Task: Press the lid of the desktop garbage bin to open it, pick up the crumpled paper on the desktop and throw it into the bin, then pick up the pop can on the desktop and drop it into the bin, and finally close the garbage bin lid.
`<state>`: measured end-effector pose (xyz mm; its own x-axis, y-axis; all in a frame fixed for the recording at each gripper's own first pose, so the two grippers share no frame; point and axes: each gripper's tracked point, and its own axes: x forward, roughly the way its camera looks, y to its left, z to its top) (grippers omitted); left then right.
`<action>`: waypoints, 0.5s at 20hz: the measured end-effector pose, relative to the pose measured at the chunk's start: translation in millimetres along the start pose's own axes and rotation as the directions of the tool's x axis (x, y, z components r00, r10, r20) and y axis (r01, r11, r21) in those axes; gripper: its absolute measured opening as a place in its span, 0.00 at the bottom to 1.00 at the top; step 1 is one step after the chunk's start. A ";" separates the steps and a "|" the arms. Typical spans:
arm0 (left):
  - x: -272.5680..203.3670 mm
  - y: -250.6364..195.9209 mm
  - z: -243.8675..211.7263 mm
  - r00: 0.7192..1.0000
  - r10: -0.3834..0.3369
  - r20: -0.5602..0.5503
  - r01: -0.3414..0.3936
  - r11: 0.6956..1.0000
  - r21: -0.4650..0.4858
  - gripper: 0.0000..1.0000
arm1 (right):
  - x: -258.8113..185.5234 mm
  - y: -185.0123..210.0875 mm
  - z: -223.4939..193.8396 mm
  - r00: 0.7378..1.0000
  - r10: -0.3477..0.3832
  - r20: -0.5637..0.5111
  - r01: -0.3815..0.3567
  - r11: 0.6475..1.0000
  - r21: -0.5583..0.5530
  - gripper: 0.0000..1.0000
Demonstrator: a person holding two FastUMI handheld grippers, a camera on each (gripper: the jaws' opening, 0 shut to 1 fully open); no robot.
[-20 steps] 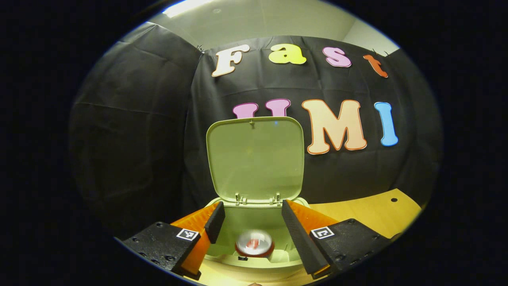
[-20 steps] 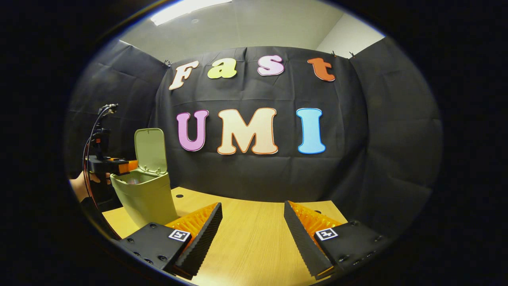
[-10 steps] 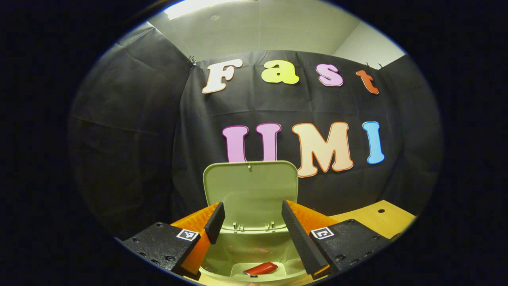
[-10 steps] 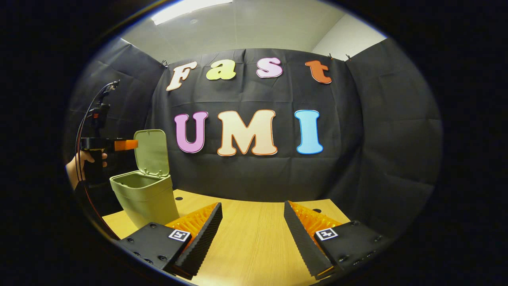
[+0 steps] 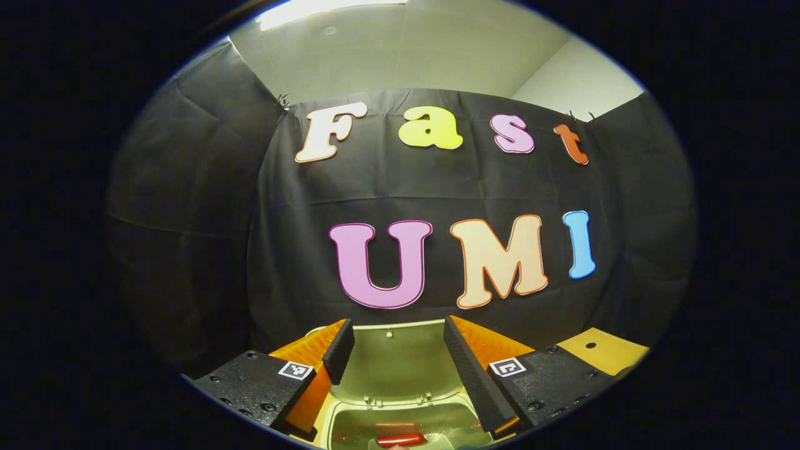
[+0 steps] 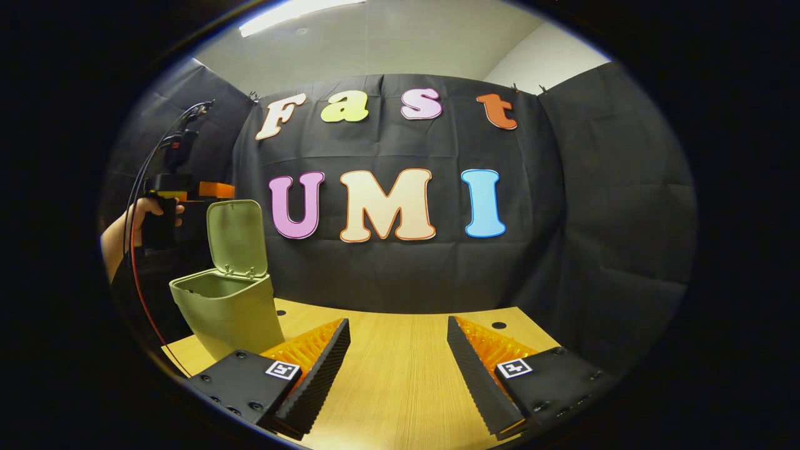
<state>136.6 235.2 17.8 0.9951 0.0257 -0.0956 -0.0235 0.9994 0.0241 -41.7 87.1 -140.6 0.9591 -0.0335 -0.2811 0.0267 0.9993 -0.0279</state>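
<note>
Garbage bin: pale green, smooth moulded plastic, body tapering toward the base, rounded corners. It stands on the left part of the wooden desktop, light grain running front to back, with small dark round holes near the back edge. Lid hinged at the rear and standing upright, a rounded rectangle, glossy on its inner face.

Left gripper: held above the bin's open mouth, jaws spread wide, nothing between them. Fingers are flat wedges with finely ribbed faces. In the right gripper view it hangs level with the lid's top edge, a hand wrapped round its handle, cables trailing down.

Pop can: a red glossy cylinder lying on its side inside the bin, seen low in the left gripper view, below the lid's hinge. Crumpled paper cannot be made out.

Right gripper: low over bare desktop, well right of the bin, jaws apart and empty; saw-toothed ribbing on the fingers.
</note>
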 end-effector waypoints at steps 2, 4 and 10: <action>14.2 3.0 -0.7 1.000 -0.002 -0.014 0.001 1.000 -0.014 0.87 | 1.3 -1.8 1.0 1.000 -0.009 0.001 0.009 1.000 0.002 0.98; 26.7 7.7 4.5 1.000 0.002 -0.007 -0.003 1.000 -0.017 0.87 | 3.2 -7.2 -1.5 1.000 -0.027 -0.003 0.027 1.000 0.007 0.98; 48.4 15.1 -9.5 0.998 0.018 -0.061 -0.018 1.000 0.007 0.88 | 7.5 -12.6 -8.0 0.999 -0.036 -0.021 0.037 0.999 0.019 0.98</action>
<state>183.5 251.8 4.1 0.9868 0.0449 -0.1558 -0.0402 0.9986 0.0330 -37.1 74.1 -150.1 0.9515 -0.0701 -0.2996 0.0671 0.9975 -0.0202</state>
